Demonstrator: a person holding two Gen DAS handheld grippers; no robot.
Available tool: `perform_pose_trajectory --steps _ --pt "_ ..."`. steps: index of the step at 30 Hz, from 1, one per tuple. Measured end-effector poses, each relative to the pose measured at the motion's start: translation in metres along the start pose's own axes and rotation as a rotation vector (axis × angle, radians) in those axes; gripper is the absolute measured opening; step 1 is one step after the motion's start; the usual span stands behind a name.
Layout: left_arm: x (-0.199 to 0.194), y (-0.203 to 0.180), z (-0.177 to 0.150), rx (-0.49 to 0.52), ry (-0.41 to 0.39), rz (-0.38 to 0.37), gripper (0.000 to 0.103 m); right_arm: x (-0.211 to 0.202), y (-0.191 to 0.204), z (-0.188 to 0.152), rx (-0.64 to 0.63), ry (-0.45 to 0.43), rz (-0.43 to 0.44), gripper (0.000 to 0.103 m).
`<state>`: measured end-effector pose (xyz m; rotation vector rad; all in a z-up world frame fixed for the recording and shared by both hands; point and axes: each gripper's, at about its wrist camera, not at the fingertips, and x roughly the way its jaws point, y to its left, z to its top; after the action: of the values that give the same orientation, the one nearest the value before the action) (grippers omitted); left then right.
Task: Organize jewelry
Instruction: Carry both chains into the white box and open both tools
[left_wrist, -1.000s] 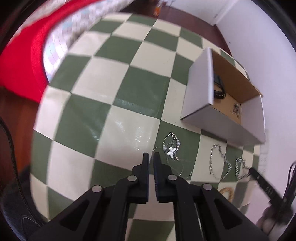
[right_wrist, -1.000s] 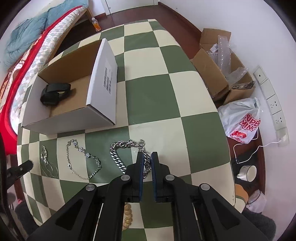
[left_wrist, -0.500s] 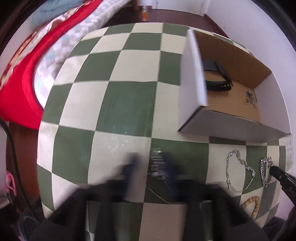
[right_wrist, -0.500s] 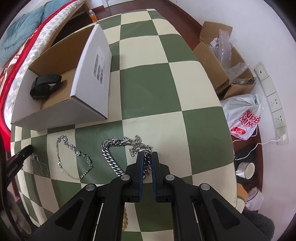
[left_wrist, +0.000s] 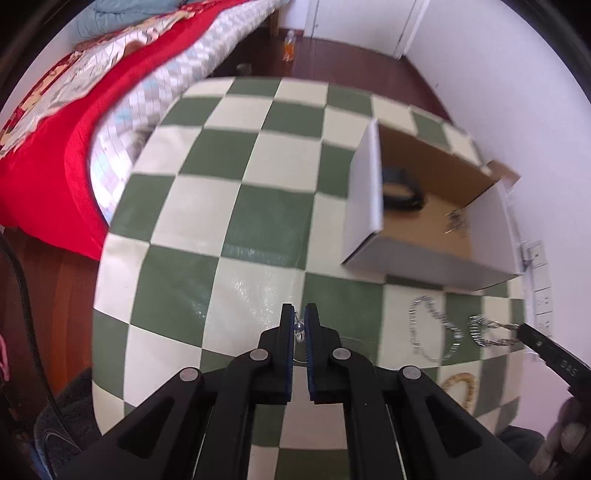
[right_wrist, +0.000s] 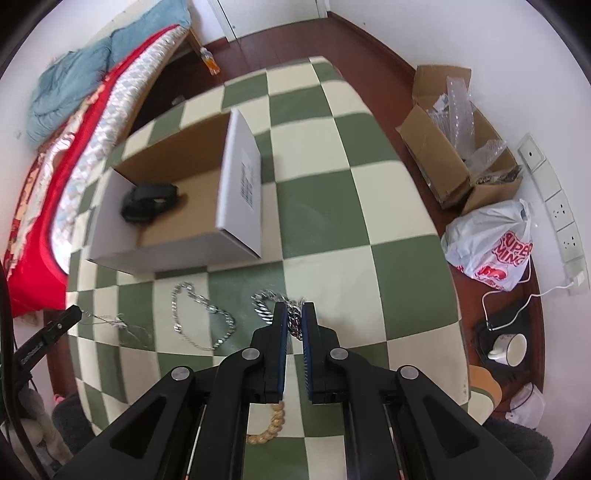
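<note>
Two grippers each pinch a piece: the left gripper (left_wrist: 300, 322) grasps the thin wire necklace (right_wrist: 122, 325), the right gripper (right_wrist: 294, 320) the thick chain (right_wrist: 267, 301). Both pieces trail on the checked table (right_wrist: 388, 206). Lift slowly, clear the box (right_wrist: 240, 184) wall, then release inside.

red bedding (left_wrist: 55, 155), orange bottle (right_wrist: 209, 61), printed plastic bag (right_wrist: 495, 251) (beside floor cartons (right_wrist: 454, 173))
</note>
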<state>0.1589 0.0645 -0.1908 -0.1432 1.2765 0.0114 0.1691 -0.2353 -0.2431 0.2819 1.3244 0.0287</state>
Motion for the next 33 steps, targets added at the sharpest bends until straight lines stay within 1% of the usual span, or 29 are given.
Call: perform_pose_trajectory --steps 4,5,7,9,17,21,26,29,31,33 --pt "-0.035 -0.011 0.007 0.013 -0.054 -0.032 0.003 -0.023 0.006 0.005 -0.006 -0.035 0.024 0.007" --pt "-0.038 -0.016 0.012 0.017 -0.063 -0.038 0.003 -0.027 0.006 0.007 -0.009 -0.040 0.029 0.007" --pt "-0.051 -0.023 0.013 0.031 -0.088 -0.048 0.003 -0.035 0.010 0.010 -0.016 -0.052 0.037 0.007" --pt "-0.054 -0.023 0.023 0.040 -0.103 -0.061 0.003 -0.045 0.014 0.012 -0.023 -0.066 0.045 0.007" --pt "-0.114 -0.045 0.042 0.084 -0.183 -0.136 0.003 -0.089 0.037 0.022 -0.058 -0.116 0.114 0.007" --pt "-0.151 -0.058 0.058 0.114 -0.237 -0.178 0.003 -0.113 0.056 0.034 -0.094 -0.145 0.142 0.007" --pt "-0.180 -0.074 0.085 0.140 -0.291 -0.217 0.003 -0.134 0.077 0.058 -0.128 -0.177 0.157 0.007" --pt "-0.185 -0.084 0.105 0.156 -0.303 -0.228 0.003 -0.134 0.085 0.073 -0.133 -0.176 0.154 0.007" --pt "-0.178 -0.090 0.116 0.158 -0.289 -0.237 0.003 -0.129 0.088 0.080 -0.133 -0.167 0.151 0.007" --pt "-0.167 -0.095 0.124 0.170 -0.265 -0.230 0.003 -0.118 0.089 0.088 -0.128 -0.141 0.149 0.007"
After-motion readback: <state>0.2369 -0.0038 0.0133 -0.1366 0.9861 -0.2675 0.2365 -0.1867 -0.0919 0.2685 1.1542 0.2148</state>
